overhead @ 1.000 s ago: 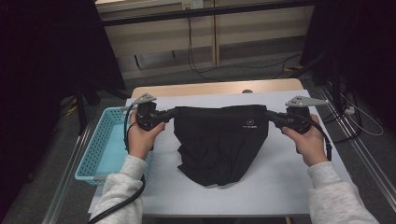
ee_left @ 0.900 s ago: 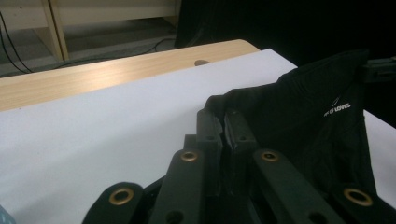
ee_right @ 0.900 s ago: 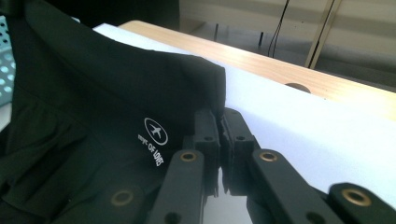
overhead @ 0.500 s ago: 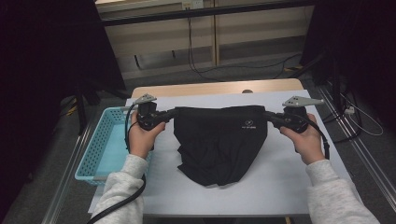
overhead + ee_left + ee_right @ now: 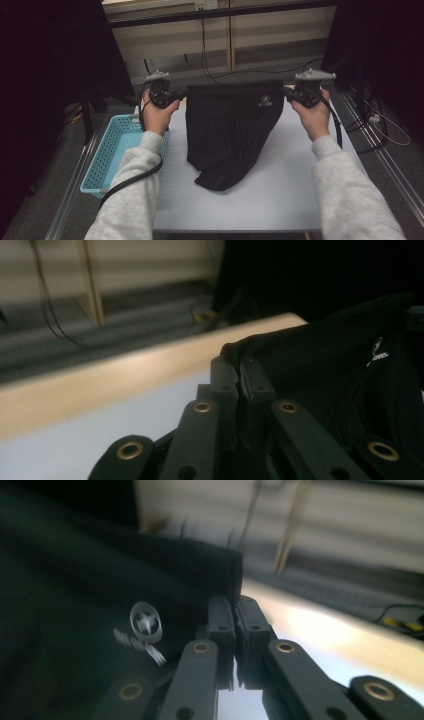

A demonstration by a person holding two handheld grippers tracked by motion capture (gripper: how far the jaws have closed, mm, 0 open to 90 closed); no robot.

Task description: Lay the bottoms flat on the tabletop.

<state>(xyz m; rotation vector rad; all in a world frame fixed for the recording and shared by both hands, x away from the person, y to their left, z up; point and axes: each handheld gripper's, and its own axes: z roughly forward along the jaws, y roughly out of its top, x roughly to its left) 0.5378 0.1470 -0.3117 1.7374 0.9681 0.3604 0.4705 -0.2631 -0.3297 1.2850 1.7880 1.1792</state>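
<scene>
A pair of black shorts with a small white logo hangs stretched by its waistband between my two grippers, its lower end resting crumpled on the white table. My left gripper is shut on the waistband's left corner, and the left gripper view shows the black cloth pinched between its closed jaws. At the right corner, my right gripper is shut on the waistband; the right gripper view has the shorts and logo to the left of its closed jaws.
A light blue plastic basket sits at the table's left edge, beside the left forearm. Beyond the table's far edge are a floor with cables and a low wall. Metal rails run along both sides of the table.
Both grippers have risen and moved toward the far edge, lifting the waistband off the table so that most of the shorts now hang instead of lying flat.
</scene>
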